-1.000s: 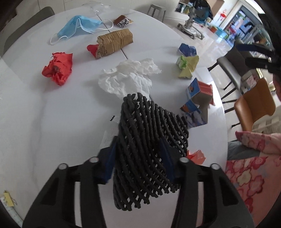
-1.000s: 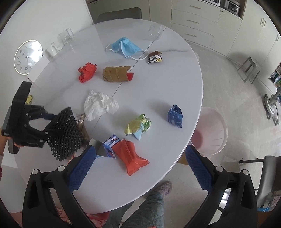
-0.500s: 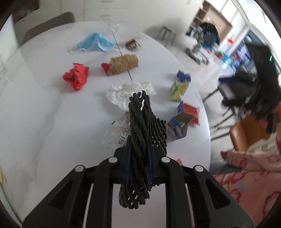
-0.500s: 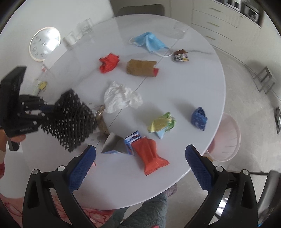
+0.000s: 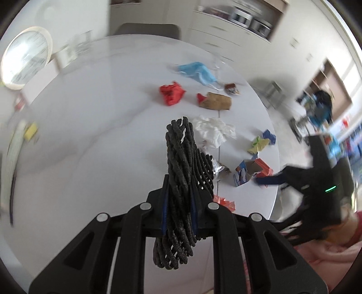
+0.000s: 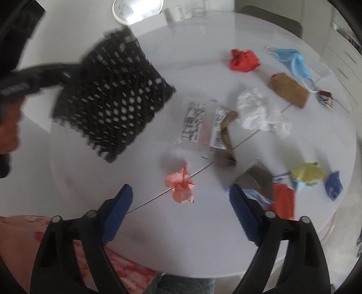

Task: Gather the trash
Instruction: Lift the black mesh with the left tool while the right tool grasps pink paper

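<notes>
My left gripper [image 5: 178, 210] is shut on a black foam net [image 5: 181, 171] and holds it above the white round table [image 5: 101, 135]. The net also shows in the right wrist view [image 6: 108, 99], lifted at the left. My right gripper [image 6: 181, 210] is open and empty, low over the near table edge, with a crumpled pink paper [image 6: 181, 183] just ahead between its fingers. Trash lies scattered: white tissue [image 6: 260, 113], clear wrappers [image 6: 203, 122], red paper ball [image 6: 243, 60], brown packet [image 6: 288, 89], blue mask [image 6: 291, 61], cartons [image 6: 280, 194], yellow paper [image 6: 307, 173], blue wrapper [image 6: 333, 185].
A round wall clock [image 6: 135, 9] and glasses [image 6: 192, 9] stand at the table's far side. A small snack wrapper [image 6: 325, 98] lies at the right. A chair back [image 5: 147, 29] stands behind the table. My patterned lap [image 6: 126, 266] is below the table edge.
The left gripper stayed shut on the net and swung left, lifting it. The right gripper dropped down toward the near table edge, bringing the pink paper between its open fingers.
</notes>
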Tool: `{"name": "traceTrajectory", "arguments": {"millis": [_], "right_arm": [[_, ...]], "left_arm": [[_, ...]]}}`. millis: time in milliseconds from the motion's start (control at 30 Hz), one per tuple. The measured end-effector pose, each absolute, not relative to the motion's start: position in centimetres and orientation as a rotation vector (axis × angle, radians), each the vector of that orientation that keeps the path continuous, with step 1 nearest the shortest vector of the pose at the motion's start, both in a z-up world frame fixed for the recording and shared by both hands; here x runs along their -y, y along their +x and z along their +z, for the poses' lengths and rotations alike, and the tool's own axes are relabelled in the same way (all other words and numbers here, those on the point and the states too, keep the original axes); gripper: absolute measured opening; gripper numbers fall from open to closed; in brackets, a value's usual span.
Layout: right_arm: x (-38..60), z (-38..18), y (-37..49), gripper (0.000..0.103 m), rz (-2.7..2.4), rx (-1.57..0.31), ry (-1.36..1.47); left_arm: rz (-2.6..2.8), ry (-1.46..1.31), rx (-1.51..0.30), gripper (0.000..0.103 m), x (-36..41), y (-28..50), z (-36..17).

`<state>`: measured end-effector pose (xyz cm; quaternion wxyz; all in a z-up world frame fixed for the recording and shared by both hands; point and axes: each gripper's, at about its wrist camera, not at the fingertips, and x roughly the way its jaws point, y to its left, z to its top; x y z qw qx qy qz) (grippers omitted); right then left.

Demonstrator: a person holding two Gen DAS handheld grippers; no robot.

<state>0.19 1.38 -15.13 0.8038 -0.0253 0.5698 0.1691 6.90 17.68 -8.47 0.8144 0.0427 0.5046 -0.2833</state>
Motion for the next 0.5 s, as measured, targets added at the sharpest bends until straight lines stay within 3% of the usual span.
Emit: {"name": "traceTrajectory", "arguments": {"millis": [167, 233, 267, 500], "right_arm": [[-3.4, -19.5, 1.0, 0.058, 0.366, -1.277, -0.2], [-3.7, -20.0, 1.0, 0.035, 0.384, -1.284, -0.21], [-3.7, -20.0, 1.0, 0.031, 0.381, -1.275, -0.21], [-1.9, -15.9, -0.2, 0.029, 0.424, -1.214, -0.114]], "left_arm": [[-0.527, 0.059, -1.08, 0.015, -19.0, 5.0, -9.0], [-0.509, 0.045, -1.078, 0.015, -19.3, 4.6, -9.0], [-0.493, 0.036, -1.07, 0.015, -19.5, 4.2, -8.9], [-0.478, 0.052, -1.025, 0.015, -18.9, 3.4, -7.1]]}}
